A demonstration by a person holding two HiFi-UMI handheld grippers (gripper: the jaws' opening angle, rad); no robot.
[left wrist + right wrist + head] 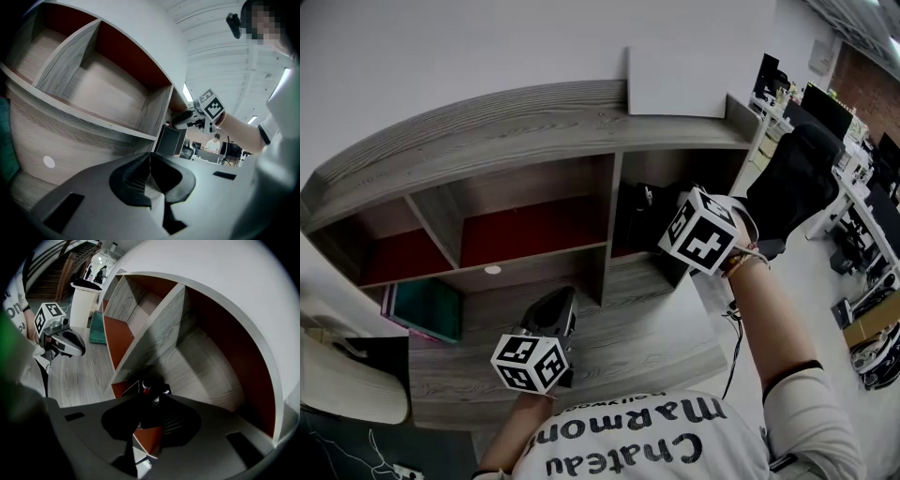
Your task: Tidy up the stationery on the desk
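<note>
A wooden desk (656,337) carries a shelf unit (525,131) with several compartments. My right gripper (151,401) reaches into the right-hand compartment. Only its marker cube (703,234) shows in the head view. Its jaws stand shut on a dark marker (148,386) with a red and white end. The marker hangs just over a black holder (635,217) that stands in that compartment. My left gripper (558,302) hovers over the middle of the desk. Its jaws are shut with nothing between them (150,165).
A teal folder (427,309) leans under the shelf at the left. A white board (684,80) rests on the shelf top. A black office chair (797,173) stands to the right of the desk. A white bin (82,298) stands off the desk's left end.
</note>
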